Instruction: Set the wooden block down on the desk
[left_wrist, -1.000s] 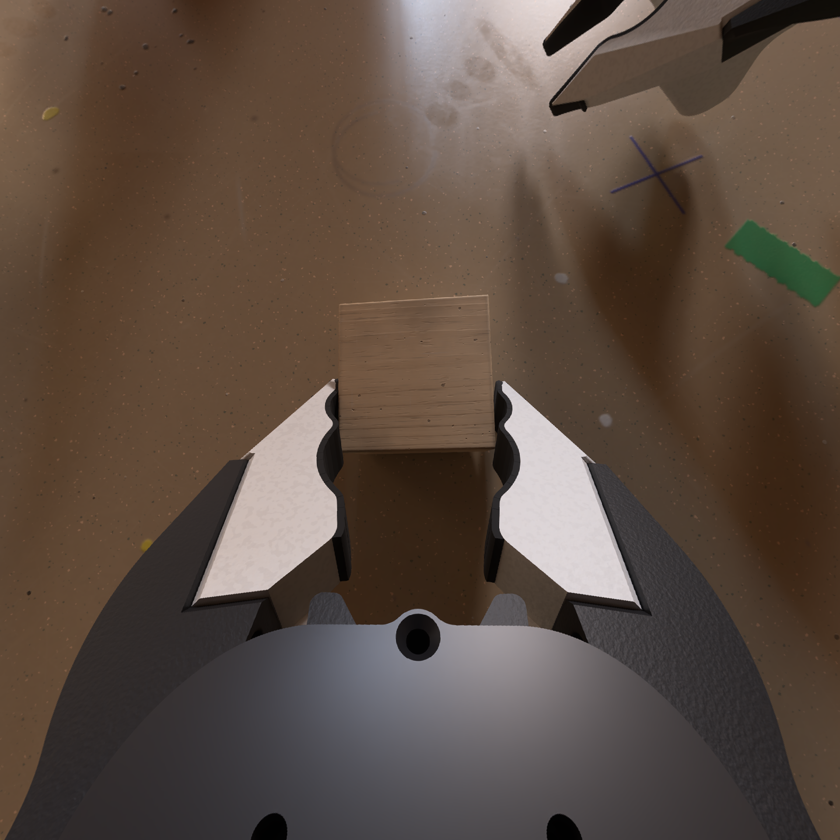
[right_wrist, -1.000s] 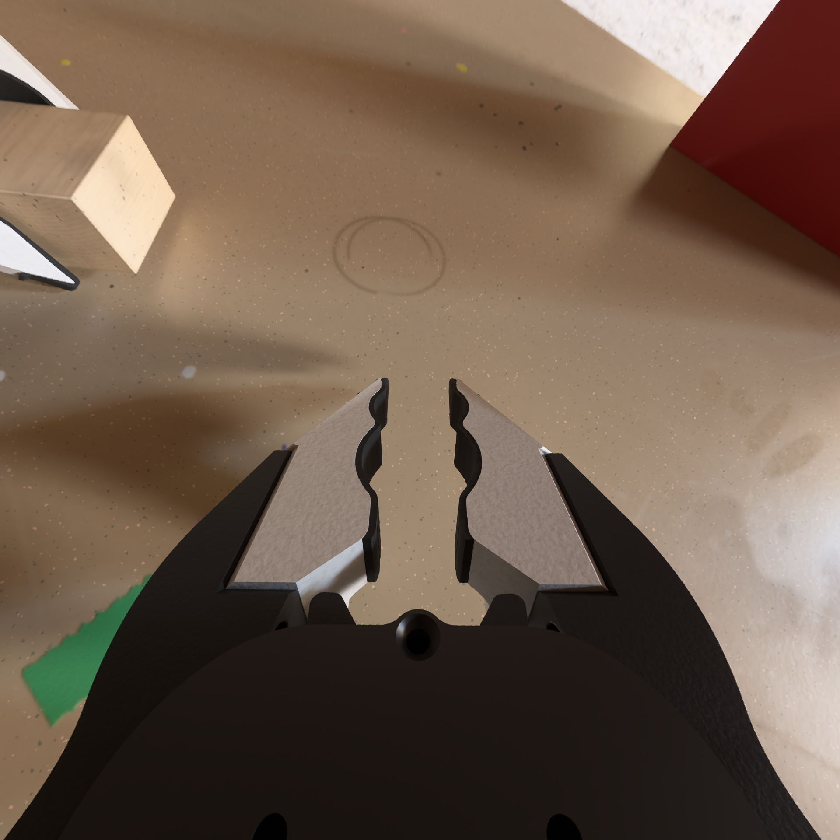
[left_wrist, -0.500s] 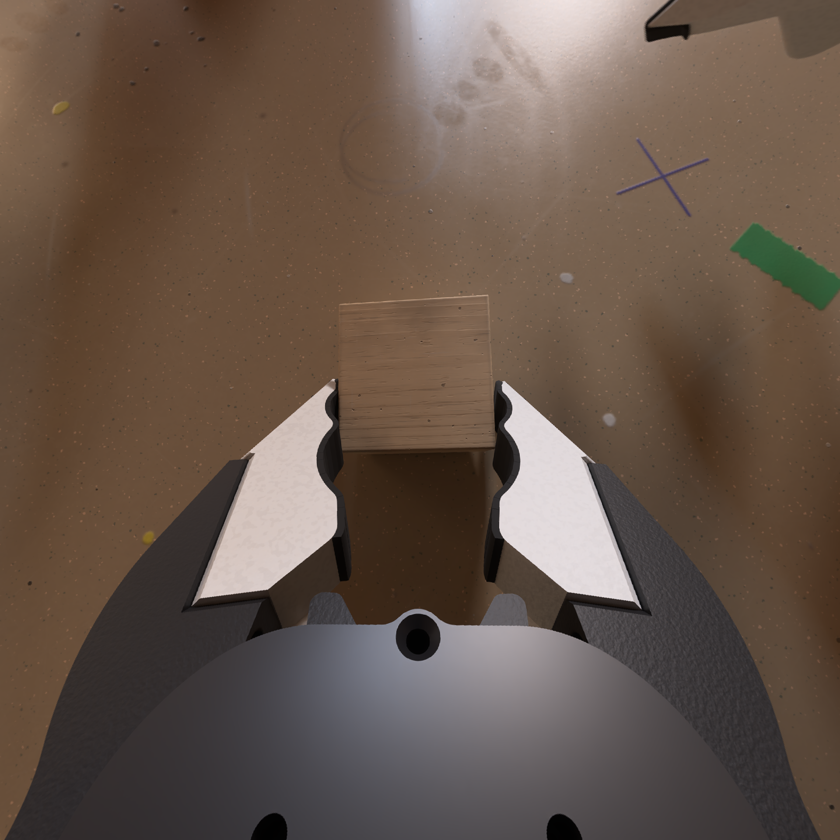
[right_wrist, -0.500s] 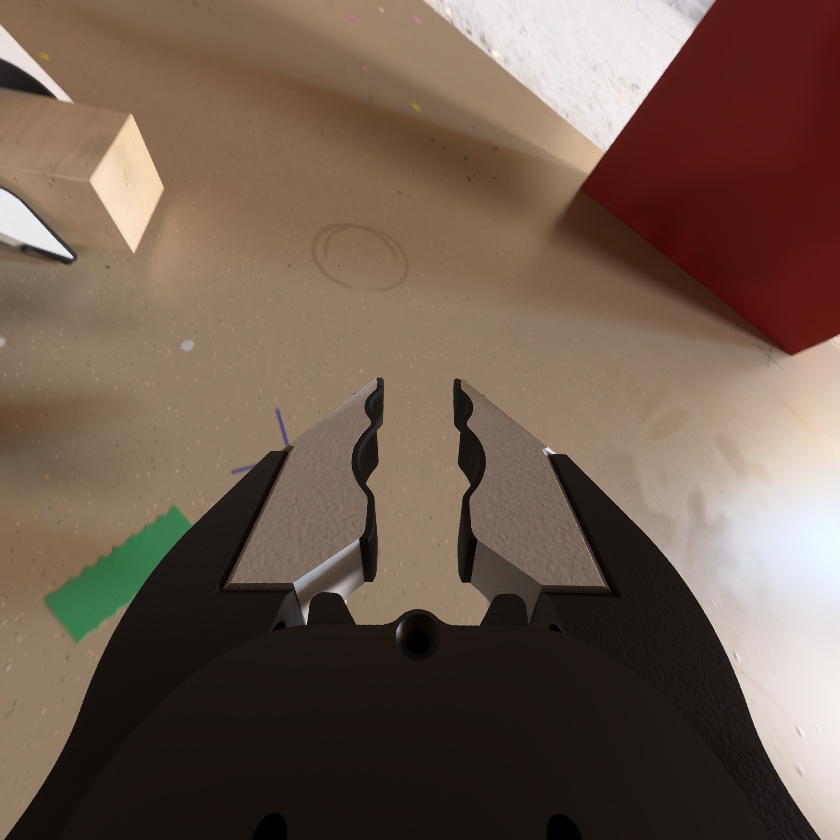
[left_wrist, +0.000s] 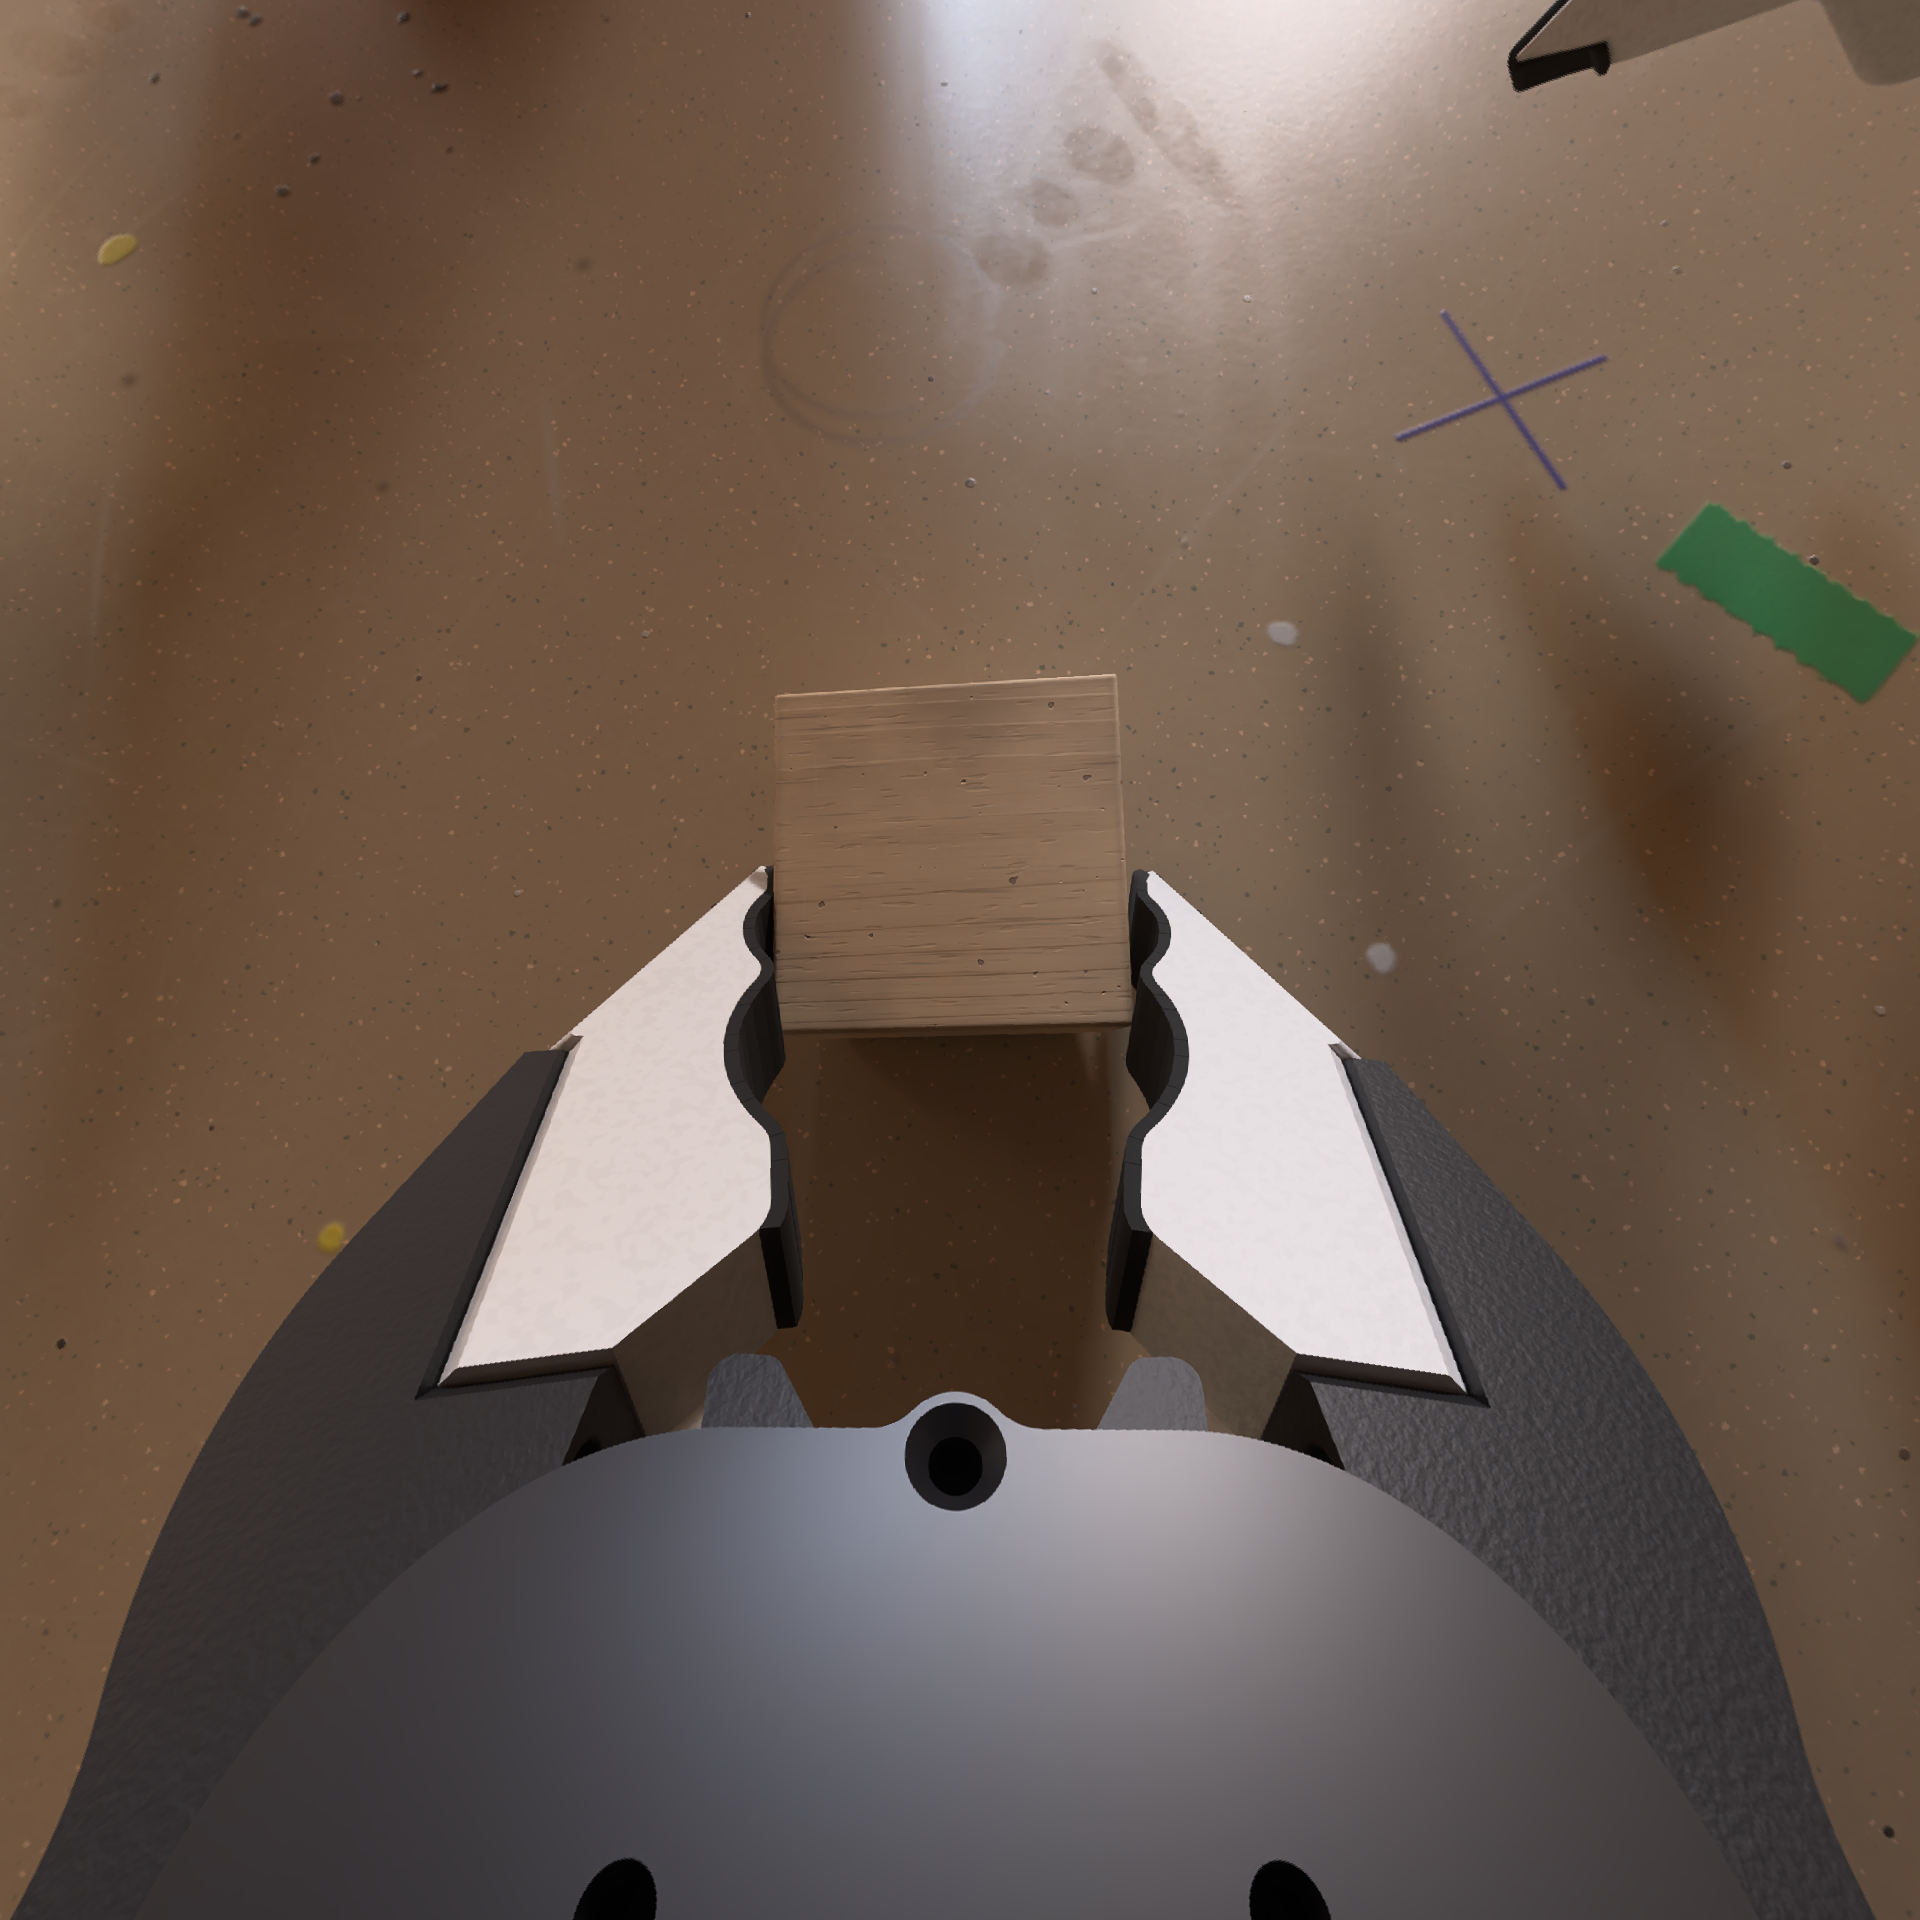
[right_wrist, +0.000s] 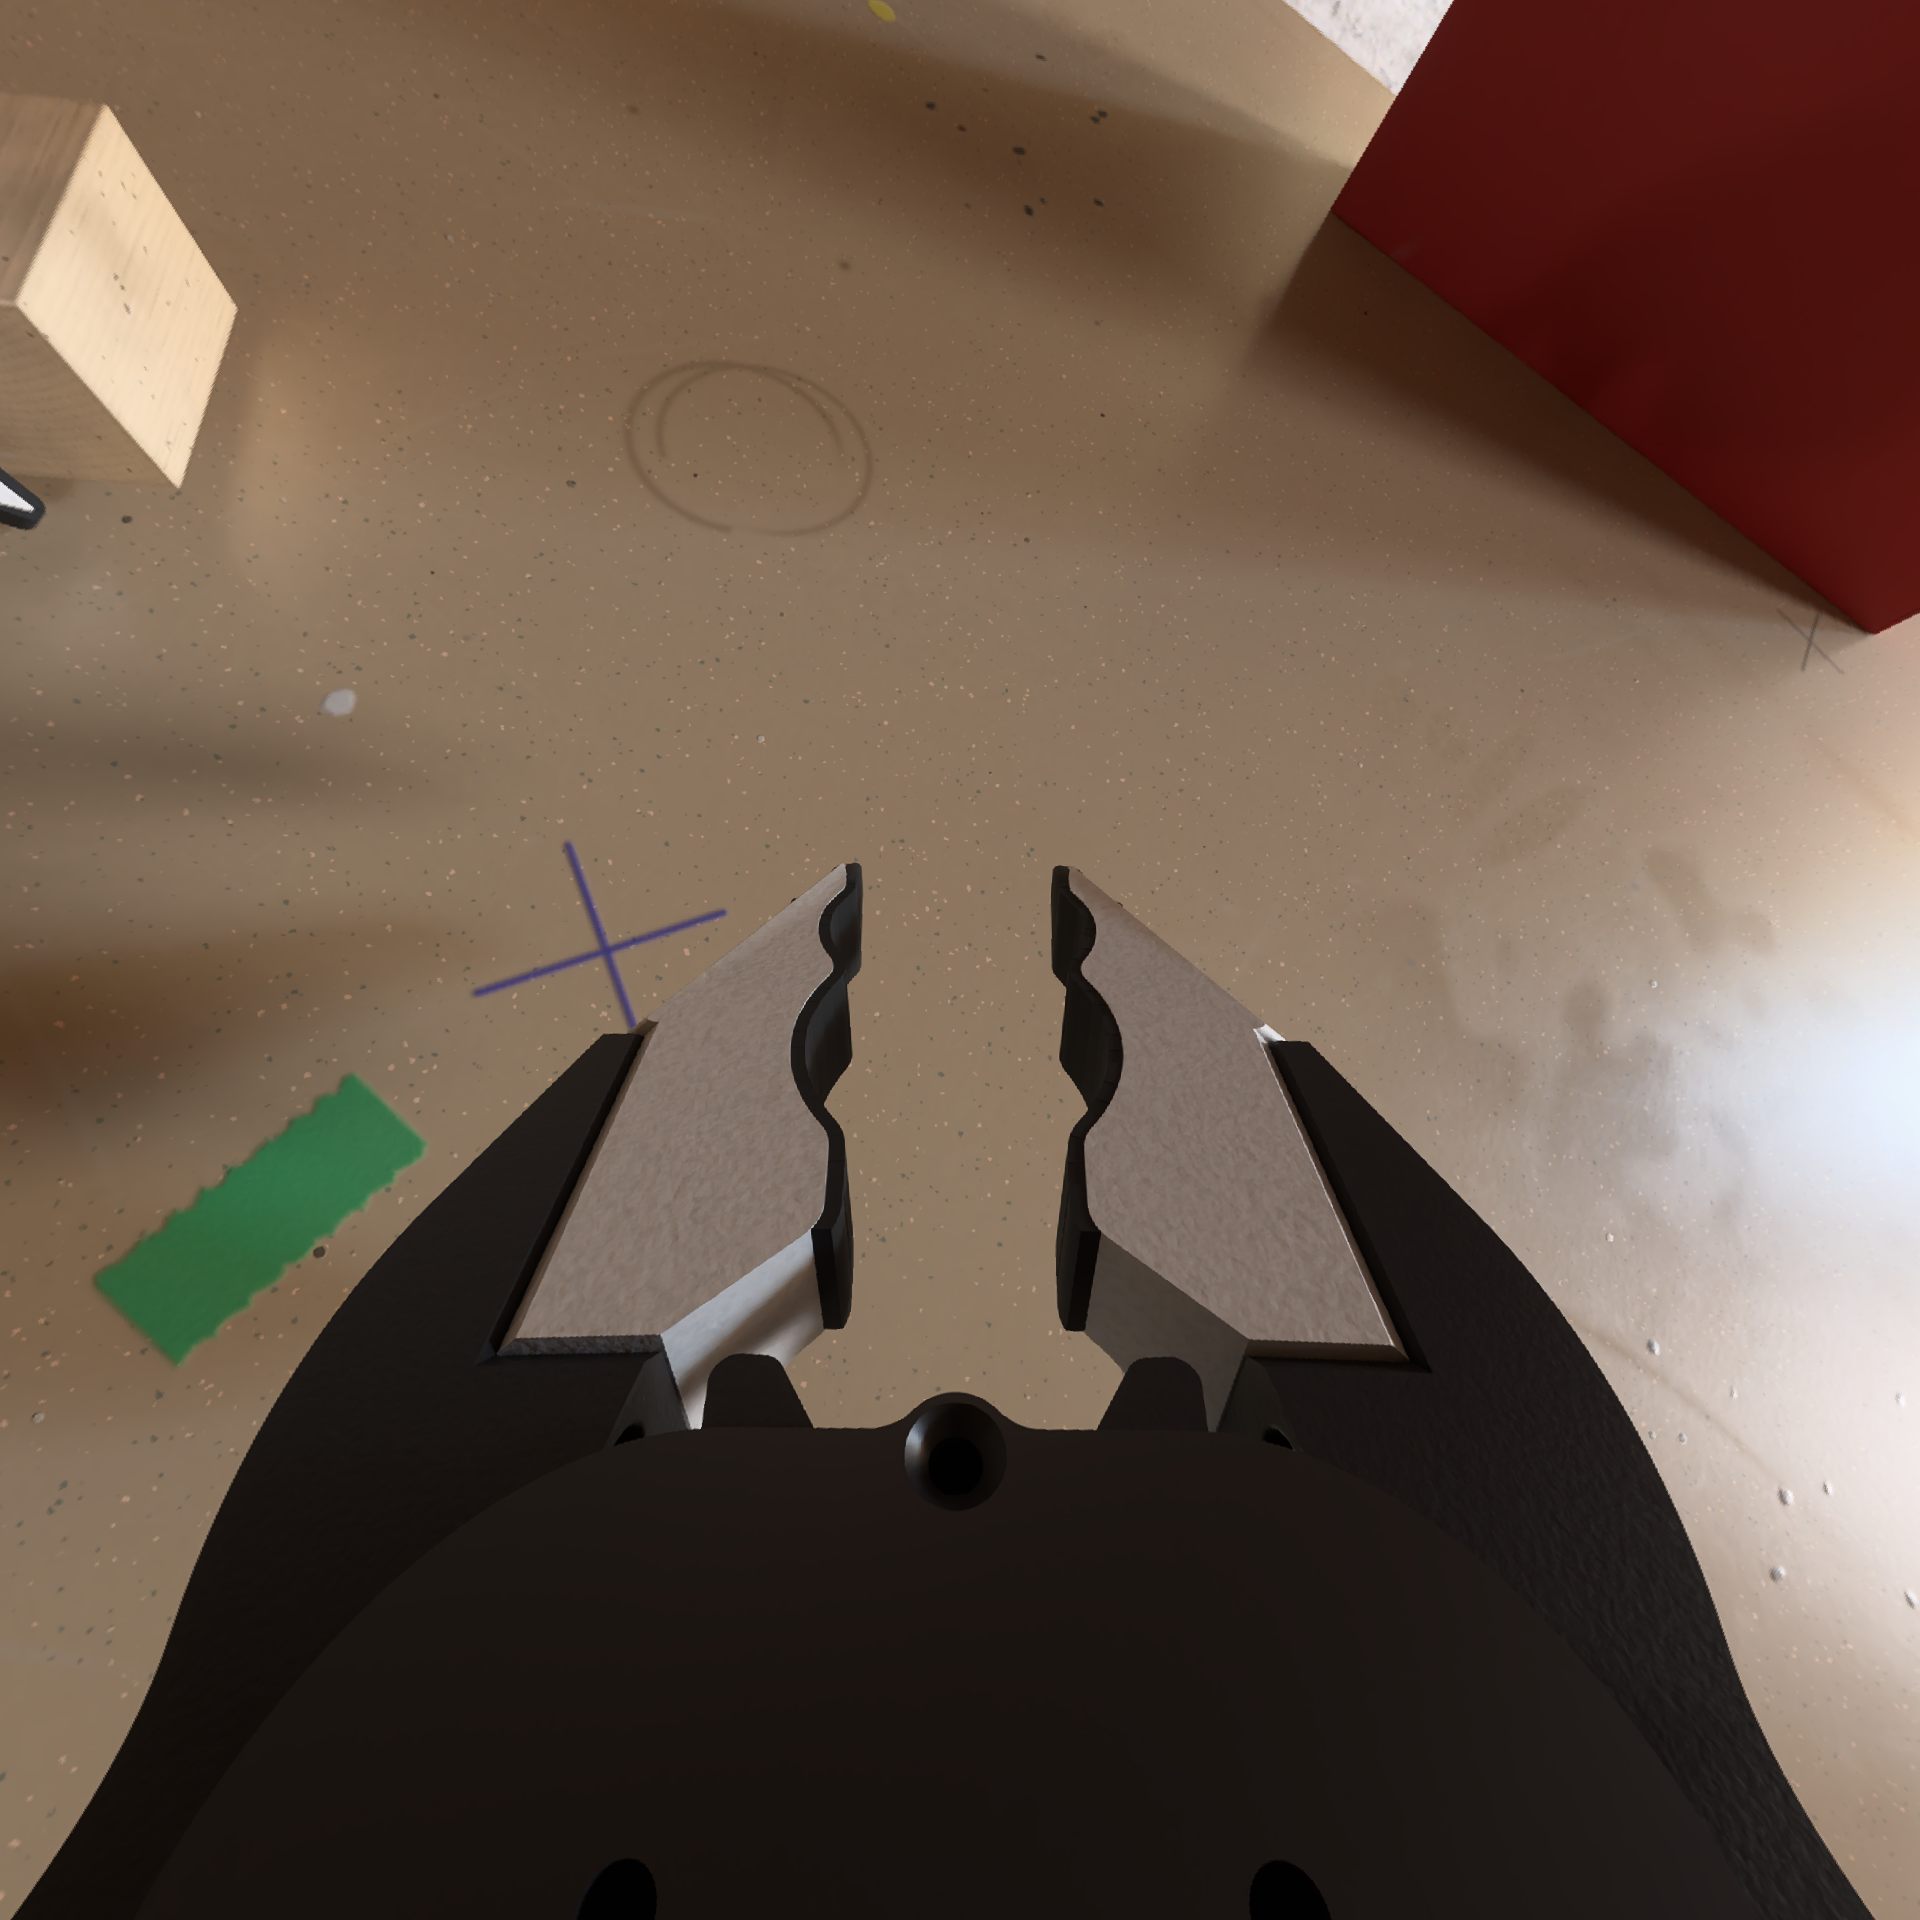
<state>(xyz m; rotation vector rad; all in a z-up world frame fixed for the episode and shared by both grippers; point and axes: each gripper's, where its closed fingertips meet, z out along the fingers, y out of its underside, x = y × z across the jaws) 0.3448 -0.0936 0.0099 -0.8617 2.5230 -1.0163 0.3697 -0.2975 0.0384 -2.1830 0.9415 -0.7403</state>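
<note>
My left gripper (left_wrist: 951, 883) is shut on the wooden block (left_wrist: 948, 852), a pale cube held by its two sides between the fingertips above the brown desk (left_wrist: 416, 623). The block also shows at the upper left of the right wrist view (right_wrist: 114, 301), with a tip of the left gripper below it. My right gripper (right_wrist: 956, 883) is open and empty, over the desk (right_wrist: 1039, 675). A tip of it shows at the top right of the left wrist view (left_wrist: 1558, 57).
A green strip (left_wrist: 1787, 603) and a purple cross mark (left_wrist: 1501, 400) lie on the desk to the right of the block; both show in the right wrist view (right_wrist: 260, 1216) (right_wrist: 603, 945). A red box (right_wrist: 1683, 270) stands at the far right. A faint ring mark (right_wrist: 748, 447) lies ahead.
The right gripper has drawn back and away from the block and opened a little wider. The left gripper still holds the block in nearly the same place.
</note>
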